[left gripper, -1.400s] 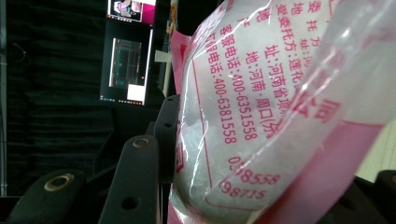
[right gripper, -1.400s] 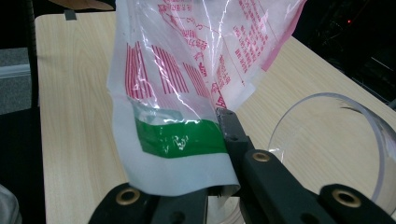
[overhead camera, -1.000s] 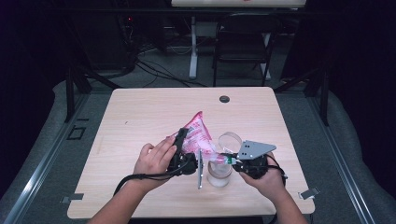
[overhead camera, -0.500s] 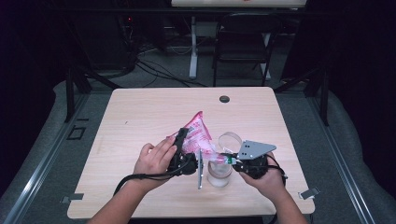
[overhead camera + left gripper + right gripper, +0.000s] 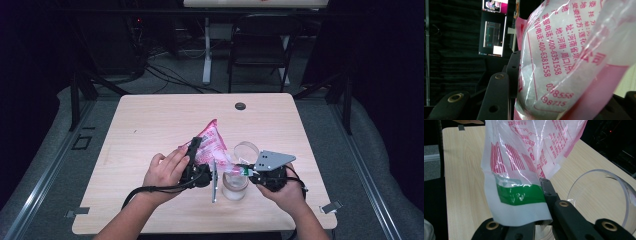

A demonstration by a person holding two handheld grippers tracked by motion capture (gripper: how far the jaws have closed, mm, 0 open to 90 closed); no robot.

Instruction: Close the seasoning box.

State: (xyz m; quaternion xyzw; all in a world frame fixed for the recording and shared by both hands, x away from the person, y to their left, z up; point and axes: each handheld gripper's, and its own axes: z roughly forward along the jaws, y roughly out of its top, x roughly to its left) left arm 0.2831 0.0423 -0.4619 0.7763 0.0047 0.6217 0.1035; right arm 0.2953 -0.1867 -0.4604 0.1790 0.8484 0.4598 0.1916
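A pink-and-white plastic bag (image 5: 211, 143) with red print hangs tilted above the table, held from both sides. My left gripper (image 5: 196, 161) is shut on its bulging body, and in the left gripper view the bag (image 5: 564, 62) presses against the left jaw's pad. My right gripper (image 5: 241, 171) is shut on the bag's lower corner, a flat flap with a green band (image 5: 520, 193). Below that corner stands a clear cup (image 5: 235, 187). A clear round rim (image 5: 599, 195) sits just right of the right gripper's jaws.
The wooden table (image 5: 150, 130) has a black round grommet (image 5: 240, 106) near its far edge. A dark folding chair (image 5: 260, 50) and cables lie on the floor beyond. In the left gripper view, lit screens (image 5: 492, 27) glow in the dark background.
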